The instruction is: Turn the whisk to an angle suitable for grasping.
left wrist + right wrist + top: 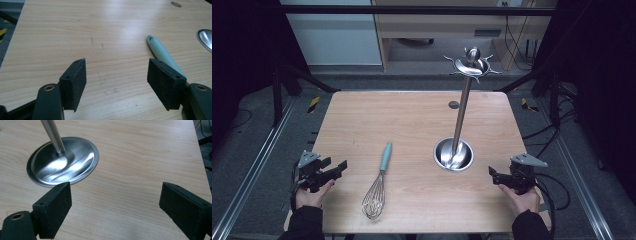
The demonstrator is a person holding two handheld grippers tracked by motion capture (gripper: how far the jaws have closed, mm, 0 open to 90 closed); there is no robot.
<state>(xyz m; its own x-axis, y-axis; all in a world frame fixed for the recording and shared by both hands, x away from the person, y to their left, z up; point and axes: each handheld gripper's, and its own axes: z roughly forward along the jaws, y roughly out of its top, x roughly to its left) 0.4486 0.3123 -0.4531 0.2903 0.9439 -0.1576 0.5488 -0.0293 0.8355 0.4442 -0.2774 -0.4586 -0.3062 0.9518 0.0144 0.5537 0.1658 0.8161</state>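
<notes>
A whisk [379, 182] with a pale teal handle and a wire head lies on the wooden table [362, 120], left of centre, wires toward the near edge. Right of it stands a steel utensil stand [460, 115]: a round base, a tall pole and hooks at the top. My left gripper [343, 165] rests at the table's left near edge, open and holding nothing; its view has the whisk handle [162, 53] just beyond the right jaw. My right gripper [491, 173] sits at the right near edge, open, with the stand's base [62, 161] ahead to its left.
A small dark round spot [454, 104] marks the table behind the stand. Black frame rails and cables run along both sides of the table. A wooden desk and a pale panel stand beyond the far edge.
</notes>
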